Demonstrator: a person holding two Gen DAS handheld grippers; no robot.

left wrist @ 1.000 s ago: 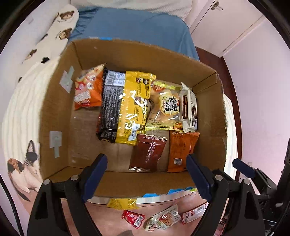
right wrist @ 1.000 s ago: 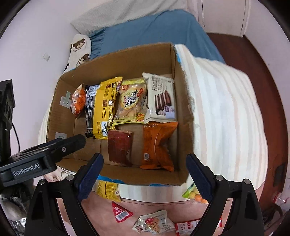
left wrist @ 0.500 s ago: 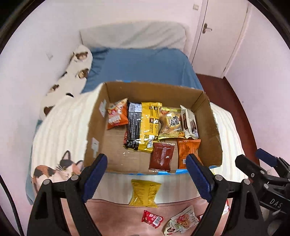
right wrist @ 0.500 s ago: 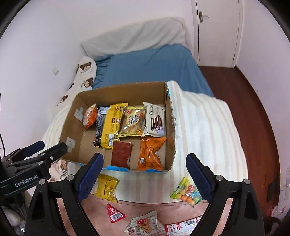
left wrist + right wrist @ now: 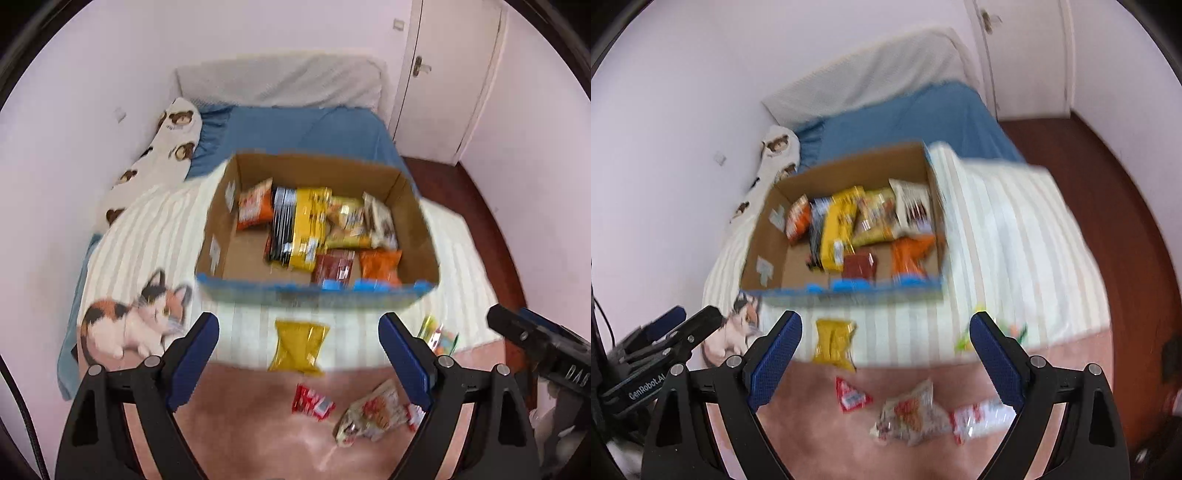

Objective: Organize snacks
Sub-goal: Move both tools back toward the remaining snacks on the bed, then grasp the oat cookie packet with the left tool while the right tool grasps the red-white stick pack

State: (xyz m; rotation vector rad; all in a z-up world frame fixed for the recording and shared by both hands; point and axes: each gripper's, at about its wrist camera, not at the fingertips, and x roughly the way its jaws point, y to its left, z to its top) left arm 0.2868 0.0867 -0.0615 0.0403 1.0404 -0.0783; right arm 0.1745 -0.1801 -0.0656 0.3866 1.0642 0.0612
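Presently, box (image 5: 421,229): cardboard, rectangular, ahead of both grippers.
Pouch (image 5: 300,347): yellow crinkled foil, between left gripper (image 5: 298,349) fingers.
Right gripper (image 5: 886,347): spread wide, empty; left likewise.

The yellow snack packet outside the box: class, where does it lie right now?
In both wrist views the yellow snack packet lies on the striped blanket, just in front of the cardboard box, with the small red packet nearer the cameras.

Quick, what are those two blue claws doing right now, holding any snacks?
Left gripper: open, holding nothing.
Right gripper: open, holding nothing.
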